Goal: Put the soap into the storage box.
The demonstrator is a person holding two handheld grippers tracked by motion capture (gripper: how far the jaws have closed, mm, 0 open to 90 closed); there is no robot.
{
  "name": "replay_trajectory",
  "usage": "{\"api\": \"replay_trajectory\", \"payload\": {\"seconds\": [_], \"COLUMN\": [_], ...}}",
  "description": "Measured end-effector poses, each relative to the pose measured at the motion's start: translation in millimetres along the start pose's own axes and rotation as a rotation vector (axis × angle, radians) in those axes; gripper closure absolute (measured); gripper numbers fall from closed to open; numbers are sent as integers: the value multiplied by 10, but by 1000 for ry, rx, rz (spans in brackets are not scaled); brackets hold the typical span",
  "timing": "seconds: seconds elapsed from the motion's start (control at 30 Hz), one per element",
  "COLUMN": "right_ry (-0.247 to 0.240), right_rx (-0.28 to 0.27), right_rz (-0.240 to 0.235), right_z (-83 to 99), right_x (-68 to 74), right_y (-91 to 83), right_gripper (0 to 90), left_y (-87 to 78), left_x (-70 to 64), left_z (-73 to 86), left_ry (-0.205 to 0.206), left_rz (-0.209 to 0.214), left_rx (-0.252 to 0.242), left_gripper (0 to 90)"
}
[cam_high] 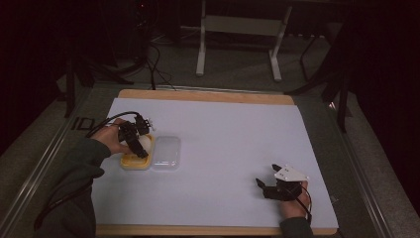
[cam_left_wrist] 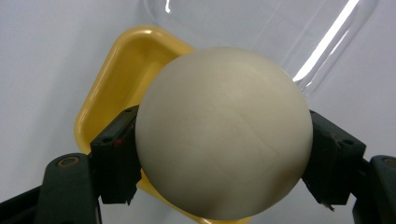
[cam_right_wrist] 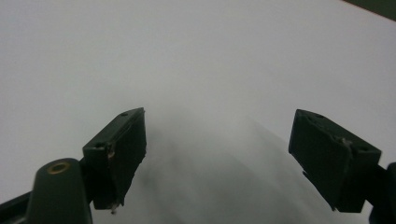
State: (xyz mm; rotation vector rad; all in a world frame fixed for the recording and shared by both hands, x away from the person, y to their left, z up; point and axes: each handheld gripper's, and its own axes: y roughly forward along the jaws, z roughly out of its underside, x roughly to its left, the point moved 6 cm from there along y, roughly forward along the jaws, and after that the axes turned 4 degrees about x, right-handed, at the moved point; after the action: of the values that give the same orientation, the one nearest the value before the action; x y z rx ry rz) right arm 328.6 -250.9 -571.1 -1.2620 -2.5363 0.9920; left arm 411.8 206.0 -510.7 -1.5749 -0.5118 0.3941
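Observation:
A cream-white ball (cam_left_wrist: 223,133) sits between the two black jaws of my left gripper (cam_left_wrist: 224,156), which is shut on it just above a yellow tray (cam_left_wrist: 112,88). In the high view the left gripper (cam_high: 140,144) holds the ball (cam_high: 144,141) over the yellow tray (cam_high: 130,161) at the left of the white sheet. A clear plastic lid (cam_high: 166,153) lies flat against the tray's right side; the lid (cam_left_wrist: 299,32) also shows behind the ball. My right gripper (cam_high: 261,187) rests open near the front right, and its jaws (cam_right_wrist: 219,158) stand wide apart over bare white surface.
A white sheet (cam_high: 223,148) covers a wooden board (cam_high: 208,96) on the table. Metal rails run along both table sides. Beyond the far edge stand a white frame leg (cam_high: 200,54) and dark cables on the floor.

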Motion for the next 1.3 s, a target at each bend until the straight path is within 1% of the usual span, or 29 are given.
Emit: {"api": "replay_trajectory", "payload": {"seconds": [0.1,0.17,0.2,0.27,0.3,0.33,0.63,0.67,0.7,0.77,0.83,0.87,0.93,1.07,1.3], "right_ry": [1,1,1,0,0,0,3,4,4,4,4,4,4,5,4], "right_rx": [0,0,0,0,0,0,-1,-1,-1,-2,-3,-3,-3,-4,-5], "right_rz": [0,0,0,1,1,1,2,2,2,2,2,2,2,3,3], "right_z": [0,0,0,0,0,0,1,0,0,1,0,0,0,0,0], "right_x": [-2,-1,-1,-1,-1,0,-1,-1,-1,-1,-2,-1,-1,-3,-3], "right_y": [0,0,0,-1,-1,0,-4,-5,-5,-6,-6,-6,-6,-7,-7], "right_gripper": [188,188,188,188,188,188,188,188,188,188,188,188,188,188,188], "left_y": [17,32,46,66,66,82,94,109,109,134,163,203,217,256,273], "left_x": [12,24,41,43,43,44,48,51,51,52,49,49,50,69,85], "left_z": [21,34,48,62,62,74,83,90,90,95,99,107,109,119,102], "left_ry": [0,-5,-15,-17,-17,-15,-20,-16,-16,-15,-15,-17,-20,-23,-29], "left_rz": [0,-6,-10,-8,-8,-12,-13,-19,-19,-21,-17,-12,-10,-18,-22], "left_rx": [9,11,10,17,17,31,27,40,40,43,44,52,54,67,56], "left_gripper": [248,248,248,248,248,248,247,247,248,248,247,247,247,247,247]}}
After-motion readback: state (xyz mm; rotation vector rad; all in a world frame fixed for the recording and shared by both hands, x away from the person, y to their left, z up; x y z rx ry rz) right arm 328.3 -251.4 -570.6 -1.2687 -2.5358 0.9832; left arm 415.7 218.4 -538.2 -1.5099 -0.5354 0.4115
